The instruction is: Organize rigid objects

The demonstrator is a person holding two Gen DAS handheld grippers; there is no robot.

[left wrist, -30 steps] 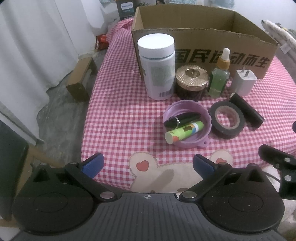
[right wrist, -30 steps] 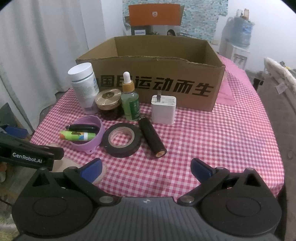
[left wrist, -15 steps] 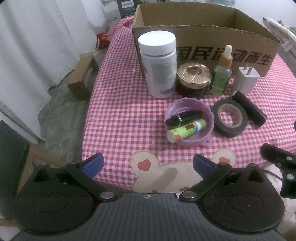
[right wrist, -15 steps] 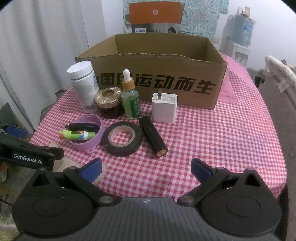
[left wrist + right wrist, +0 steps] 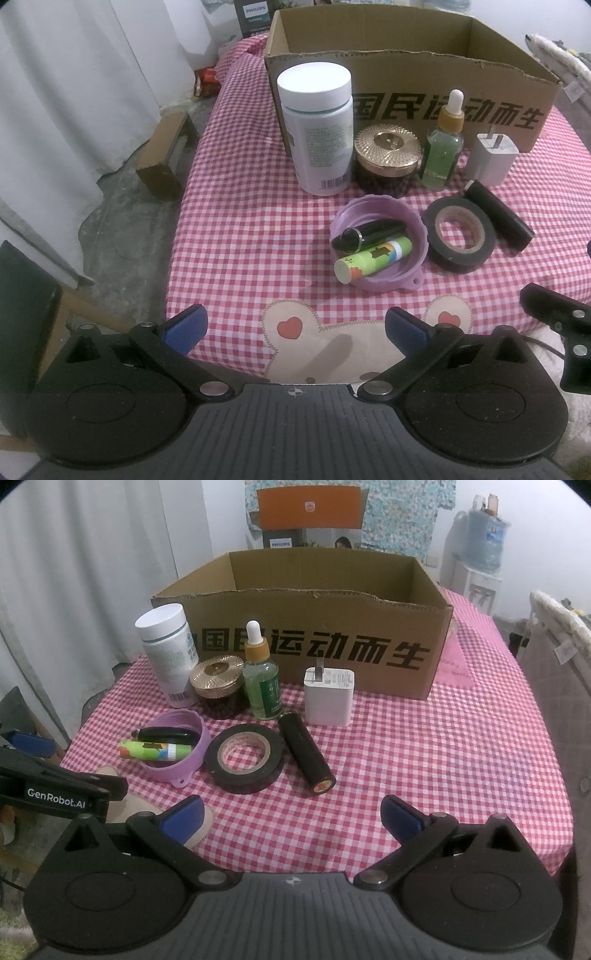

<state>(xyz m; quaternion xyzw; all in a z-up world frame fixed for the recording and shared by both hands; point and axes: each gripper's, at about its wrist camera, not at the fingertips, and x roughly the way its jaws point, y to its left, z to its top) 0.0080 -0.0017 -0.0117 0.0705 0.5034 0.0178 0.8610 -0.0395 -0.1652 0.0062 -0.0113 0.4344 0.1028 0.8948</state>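
Observation:
An open cardboard box (image 5: 406, 85) (image 5: 317, 635) stands at the back of the checked table. In front of it stand a white bottle (image 5: 317, 129) (image 5: 168, 653), a gold-lidded jar (image 5: 388, 155) (image 5: 219, 681), a green dropper bottle (image 5: 445, 147) (image 5: 260, 679) and a white charger (image 5: 493, 160) (image 5: 328, 694). Nearer lie a purple lid (image 5: 380, 240) (image 5: 175, 746) holding a black tube and a green tube, a black tape roll (image 5: 460, 234) (image 5: 245, 757) and a black cylinder (image 5: 498, 216) (image 5: 304, 755). My left gripper (image 5: 293, 328) and right gripper (image 5: 291, 818) are open and empty, short of the objects.
The table's left edge drops to a floor with a small brown box (image 5: 166, 158). White curtains (image 5: 74, 92) hang at the left. A grey chair (image 5: 554, 672) stands at the right. The left gripper's body (image 5: 55, 790) shows in the right wrist view.
Both grippers have drawn slightly back and up; the objects sit a little lower in view. Nothing on the table has moved.

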